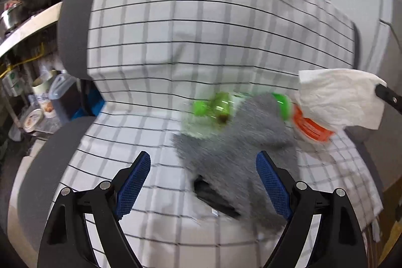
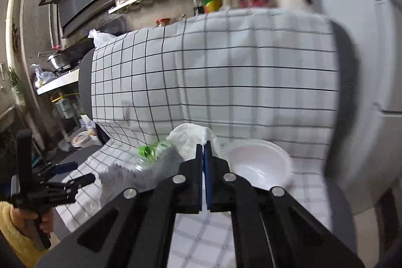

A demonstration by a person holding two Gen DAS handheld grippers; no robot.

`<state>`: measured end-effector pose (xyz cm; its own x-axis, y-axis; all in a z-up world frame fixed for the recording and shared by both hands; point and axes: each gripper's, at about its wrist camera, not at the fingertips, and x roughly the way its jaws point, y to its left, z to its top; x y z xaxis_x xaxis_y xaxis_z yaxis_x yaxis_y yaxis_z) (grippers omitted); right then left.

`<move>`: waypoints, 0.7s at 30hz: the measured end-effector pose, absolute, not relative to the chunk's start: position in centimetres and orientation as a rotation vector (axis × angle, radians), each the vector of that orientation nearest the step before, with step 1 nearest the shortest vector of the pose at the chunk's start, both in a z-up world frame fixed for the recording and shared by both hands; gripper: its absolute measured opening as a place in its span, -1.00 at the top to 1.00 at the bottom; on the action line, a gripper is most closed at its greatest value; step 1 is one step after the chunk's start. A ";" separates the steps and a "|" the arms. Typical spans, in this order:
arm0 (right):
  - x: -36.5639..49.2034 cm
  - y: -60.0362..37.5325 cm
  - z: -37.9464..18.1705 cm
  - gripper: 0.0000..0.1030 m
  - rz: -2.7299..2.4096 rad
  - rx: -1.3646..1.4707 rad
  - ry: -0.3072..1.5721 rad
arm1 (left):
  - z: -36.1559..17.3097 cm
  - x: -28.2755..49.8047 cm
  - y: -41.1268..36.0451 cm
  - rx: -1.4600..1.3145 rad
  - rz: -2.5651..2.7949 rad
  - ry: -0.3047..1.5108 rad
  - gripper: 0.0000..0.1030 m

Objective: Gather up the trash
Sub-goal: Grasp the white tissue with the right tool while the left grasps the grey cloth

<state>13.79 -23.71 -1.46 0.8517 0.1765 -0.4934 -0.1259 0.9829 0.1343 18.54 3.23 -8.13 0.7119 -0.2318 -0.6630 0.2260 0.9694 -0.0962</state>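
While the right gripper sits at lower centre of its own view with both pads pressed together on a crumpled white paper towel, the left gripper at the bottom of its view is spread wide with nothing held. At centre right of the left view, 1 green-capped bottle and 1 orange-labelled bottle lie against a grey cloth on the checked cover. A white bowl rests at lower right of the right view.

On the cloth before me, a towel lies over a bottle; my tissue hangs just right, bowl farther right.
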 end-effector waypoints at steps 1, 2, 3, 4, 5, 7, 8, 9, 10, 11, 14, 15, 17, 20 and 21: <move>12.7 -23.8 -1.7 0.96 0.146 0.091 0.537 | -8.1 18.1 2.7 -0.003 -0.280 0.733 -0.66; 11.5 -23.9 -2.0 0.96 0.121 0.077 0.549 | -8.1 17.8 2.1 0.006 -0.296 0.729 -0.66; 10.6 -24.0 -2.4 0.96 0.096 0.059 0.560 | -8.0 17.6 1.5 0.015 -0.308 0.727 -0.66; 9.7 -24.0 -3.2 0.96 0.078 0.043 0.585 | -8.0 17.7 0.6 0.025 -0.322 0.731 -0.66; 9.2 -24.0 -3.8 0.96 0.073 0.047 0.601 | -8.0 17.7 -0.1 0.033 -0.333 0.736 -0.66; 8.1 -24.4 -5.3 0.96 0.075 0.076 0.642 | -8.2 18.2 -1.7 0.056 -0.353 0.746 -0.66; 7.8 -24.7 -6.0 0.96 0.075 0.102 0.661 | -8.4 18.6 -2.4 0.069 -0.353 0.753 -0.66; 7.4 -24.8 -6.5 0.96 0.073 0.122 0.672 | -8.6 19.3 -3.2 0.081 -0.359 0.760 -0.66; 7.3 -25.1 -7.2 0.96 0.072 0.154 0.686 | -8.7 19.8 -3.6 0.085 -0.363 0.764 -0.66; 7.1 -25.3 -7.6 0.96 0.076 0.178 0.694 | -8.8 20.6 -4.1 0.086 -0.363 0.774 -0.66; 7.0 -25.9 -8.4 0.96 0.079 0.215 0.712 | -9.8 22.7 -4.8 0.081 -0.370 0.831 -0.57; 6.9 -25.9 -8.6 0.96 0.079 0.216 0.714 | -10.2 23.2 -4.9 0.069 -0.380 0.853 -0.50; 6.8 -26.1 -8.7 0.96 0.081 0.216 0.715 | -10.7 23.8 -4.9 0.058 -0.392 0.876 -0.23; 6.7 -26.2 -8.8 0.96 0.084 0.221 0.708 | -11.0 24.1 -5.1 0.062 -0.414 0.882 0.44; 6.6 -26.3 -8.8 0.96 0.085 0.221 0.702 | -10.8 24.0 -5.2 0.068 -0.419 0.871 0.60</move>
<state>6.63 -26.29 -8.80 0.7612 0.1515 -0.6306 -0.0033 0.9732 0.2298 24.02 -5.20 -10.77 0.5682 -0.3293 -0.7541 0.3843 0.9165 -0.1106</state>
